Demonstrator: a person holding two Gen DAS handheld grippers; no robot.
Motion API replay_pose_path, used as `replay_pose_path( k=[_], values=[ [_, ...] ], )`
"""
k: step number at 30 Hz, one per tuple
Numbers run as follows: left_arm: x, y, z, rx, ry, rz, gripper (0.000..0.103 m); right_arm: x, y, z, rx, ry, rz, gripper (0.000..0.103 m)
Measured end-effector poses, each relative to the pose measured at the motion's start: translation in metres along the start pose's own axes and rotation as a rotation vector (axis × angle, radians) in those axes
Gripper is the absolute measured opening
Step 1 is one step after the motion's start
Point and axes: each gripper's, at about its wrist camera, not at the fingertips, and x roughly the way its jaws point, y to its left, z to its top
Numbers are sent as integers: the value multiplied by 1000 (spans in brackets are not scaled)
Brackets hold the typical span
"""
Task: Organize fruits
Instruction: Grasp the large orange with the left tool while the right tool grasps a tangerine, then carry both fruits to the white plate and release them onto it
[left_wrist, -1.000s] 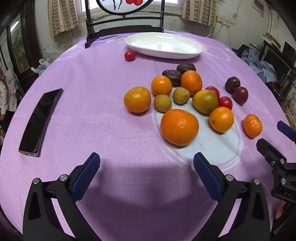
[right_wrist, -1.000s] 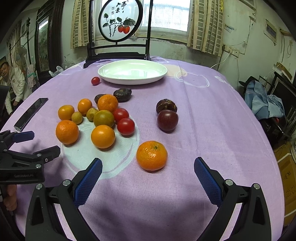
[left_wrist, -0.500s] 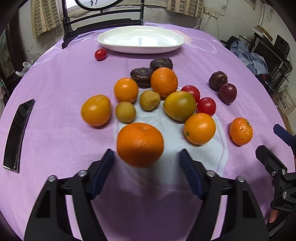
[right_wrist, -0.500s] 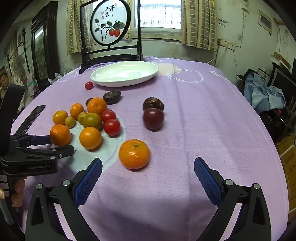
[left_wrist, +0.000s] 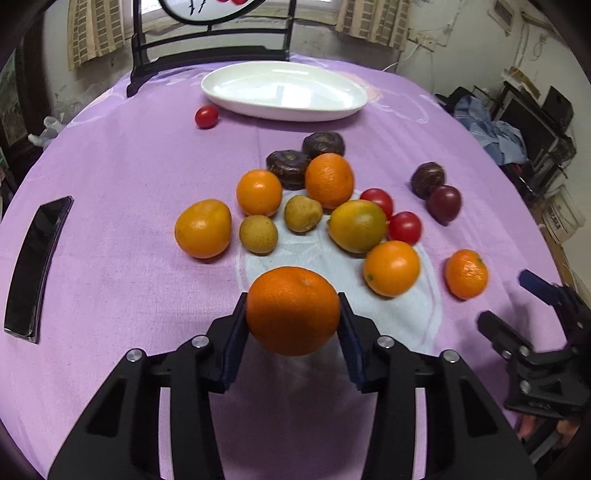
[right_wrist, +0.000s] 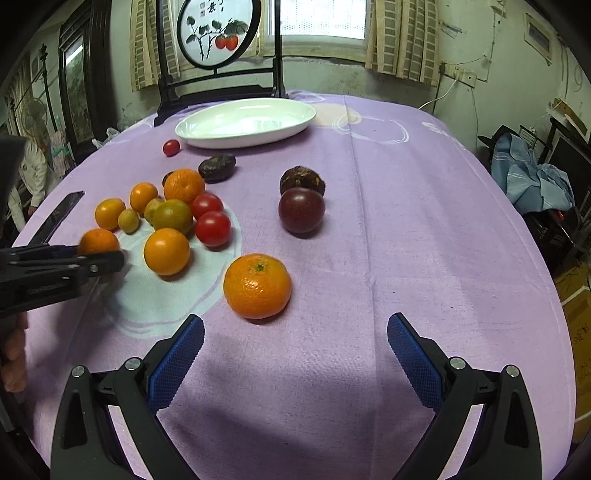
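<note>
Left tongs (left_wrist: 292, 325) closing; right tongs (right_wrist: 295, 343) spread wide.

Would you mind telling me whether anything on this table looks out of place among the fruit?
A black phone lies near the tablecloth's left edge, the only non-fruit item. One cherry tomato sits apart beside the empty white plate, away from the cluster.

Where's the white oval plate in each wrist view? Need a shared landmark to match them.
Left wrist: white oval plate sits top centre, at the far side of the table, empty.
Right wrist: same plate sits upper left of centre, also empty.
Shared landmark: the lone cherry tomato lies on the cloth just off the plate's near-left edge in both views.
</note>
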Motion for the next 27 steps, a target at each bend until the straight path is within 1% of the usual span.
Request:
replay_pose_path(
  k=[2, 4, 7, 9, 10, 11, 12, 13, 14, 15, 16, 17, 18, 19, 23, 27],
  values=[
    [-9, 1, -3, 7, -12, -11, 44, 5, 3, 2, -7, 21, 4, 100],
    [-14, 6, -6, -7, -11, -16, 44, 11, 8, 4, -32, 43, 15, 100],
    [-19, 15, -10, -35, -7, -21, 44, 16, 14, 9, -68, 49, -4, 100],
    [-21, 20, -13, -39, -14, -11, 44, 19, 16, 12, -73, 56, 6, 100],
    [-22, 22, -14, -43, -16, -5, 44, 21, 19, 15, -82, 58, 9, 96],
    [-22, 25, -16, -48, -16, -6, 44, 22, 20, 16, -90, 58, 14, 89],
    [-23, 27, -17, -53, -14, -9, 44, 24, 23, 17, -101, 67, 17, 85],
    [-23, 29, -18, -56, -12, -11, 44, 30, 26, 19, -120, 87, 1, 77],
    [-24, 31, -19, -59, -9, -14, 44, 32, 28, 19, -127, 91, -5, 71],
    [-25, 32, -20, -60, -10, -17, 44, 33, 28, 21, -123, 87, 5, 71],
    [-25, 32, -20, -58, -11, -18, 44, 35, 27, 24, -109, 91, 25, 67],
    [-27, 33, -21, -54, -17, -19, 44, 35, 26, 25, -95, 91, 43, 50],
    [-28, 33, -22, -52, -19, -19, 44, 35, 24, 27, -74, 89, 50, 46],
    [-28, 34, -22, -50, -20, -19, 44, 35, 23, 27, -64, 91, 51, 44],
    [-30, 37, -20, -34, -22, -6, 44, 26, 22, 26, -58, 82, 70, 44],
    [-36, 35, -9, -2, -33, -6, 44, 14, 19, 28, -54, 58, 81, 44]
  ],
)
